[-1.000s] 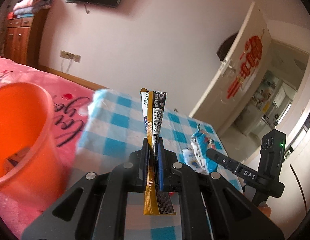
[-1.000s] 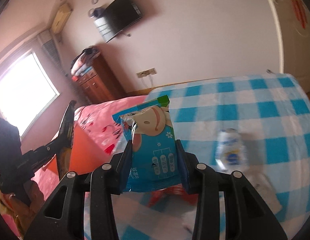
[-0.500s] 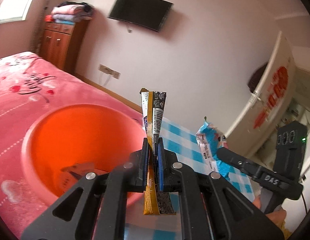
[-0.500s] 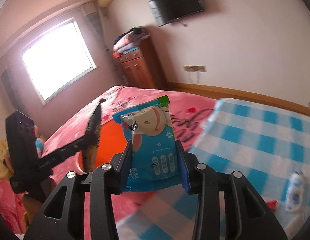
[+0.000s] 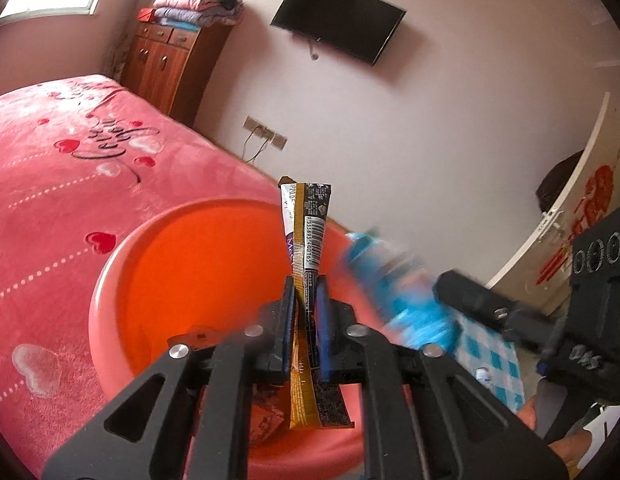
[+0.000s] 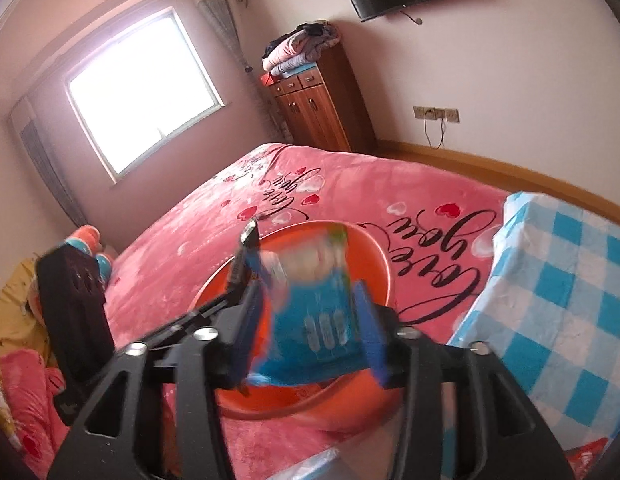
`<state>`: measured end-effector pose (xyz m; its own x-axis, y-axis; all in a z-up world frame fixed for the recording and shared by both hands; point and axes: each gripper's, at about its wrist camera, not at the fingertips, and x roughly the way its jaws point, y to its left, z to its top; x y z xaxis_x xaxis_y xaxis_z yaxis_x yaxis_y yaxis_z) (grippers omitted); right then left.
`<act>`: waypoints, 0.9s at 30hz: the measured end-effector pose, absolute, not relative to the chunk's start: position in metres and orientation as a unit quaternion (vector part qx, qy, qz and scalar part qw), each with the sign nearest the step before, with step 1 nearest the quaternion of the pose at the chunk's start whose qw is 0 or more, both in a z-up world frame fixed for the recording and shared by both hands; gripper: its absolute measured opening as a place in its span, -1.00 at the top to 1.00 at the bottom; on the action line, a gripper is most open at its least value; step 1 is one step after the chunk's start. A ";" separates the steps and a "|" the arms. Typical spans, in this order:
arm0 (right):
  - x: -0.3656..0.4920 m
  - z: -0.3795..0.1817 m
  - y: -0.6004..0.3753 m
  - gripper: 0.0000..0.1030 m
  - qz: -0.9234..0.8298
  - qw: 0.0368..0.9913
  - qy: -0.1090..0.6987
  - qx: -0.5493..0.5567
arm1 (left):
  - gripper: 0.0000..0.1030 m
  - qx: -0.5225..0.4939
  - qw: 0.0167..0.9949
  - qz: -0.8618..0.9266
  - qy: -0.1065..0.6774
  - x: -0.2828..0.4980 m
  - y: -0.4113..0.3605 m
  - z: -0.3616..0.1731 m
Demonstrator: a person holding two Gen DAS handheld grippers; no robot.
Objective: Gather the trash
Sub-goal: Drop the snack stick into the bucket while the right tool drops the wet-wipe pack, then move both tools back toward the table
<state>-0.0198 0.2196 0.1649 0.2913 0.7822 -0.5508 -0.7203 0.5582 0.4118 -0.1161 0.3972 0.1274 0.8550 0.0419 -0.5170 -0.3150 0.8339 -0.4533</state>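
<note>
The left claw (image 5: 303,320) has just been opening, and a thin gold and black wrapper (image 5: 305,240) stands loose between its jaws, over the orange bucket (image 5: 189,264) on the pink bed (image 5: 69,168). A blurry blue packet (image 5: 394,284) is beside it.

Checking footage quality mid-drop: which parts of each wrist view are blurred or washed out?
Left wrist view: blue packet motion-smeared, stick wrapper and orange bin sharp. Right wrist view: same blue packet smeared between the open fingers, window blown out white.

Glossy plastic bucket (image 5: 157,264), plush bedspread (image 5: 69,184), wooden cabinet (image 5: 165,68)
</note>
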 end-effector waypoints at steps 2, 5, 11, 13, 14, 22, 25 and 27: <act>-0.018 0.164 0.214 -0.57 0.470 0.801 0.366 0.061 | -0.16 -0.266 0.924 0.113 0.250 -0.118 0.396 0.125; -0.021 0.167 0.199 -0.65 0.460 0.811 0.355 0.072 | -0.59 -0.238 0.929 0.138 0.248 -0.120 0.390 0.127; -0.032 0.169 0.163 -0.77 0.418 0.845 0.326 0.073 | -0.66 -0.215 0.934 0.149 0.243 -0.121 0.381 0.130; -0.036 0.168 0.151 -0.81 0.404 0.854 0.320 0.070 | -0.67 -0.208 0.937 0.147 0.239 -0.120 0.379 0.131; -0.038 0.167 0.145 -0.82 0.397 0.858 0.318 0.069 | -0.68 -0.204 0.939 0.146 0.235 -0.121 0.375 0.133; -0.055 0.158 0.102 -0.82 0.345 0.889 0.296 0.057 | -0.69 -0.177 0.952 0.119 0.221 -0.124 0.343 0.143; -0.060 0.155 0.087 -0.82 0.325 0.898 0.291 0.056 | -0.69 -0.172 0.953 0.105 0.225 -0.123 0.330 0.144; -0.062 0.151 0.074 -0.82 0.313 0.903 0.289 0.060 | -0.69 -0.169 0.954 0.096 0.227 -0.122 0.321 0.144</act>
<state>-0.0621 0.0743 0.1512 0.6368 0.5998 -0.4844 -0.5308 0.7968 0.2889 -0.1220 0.3209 0.1441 0.8783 0.1060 -0.4663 -0.2597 0.9245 -0.2791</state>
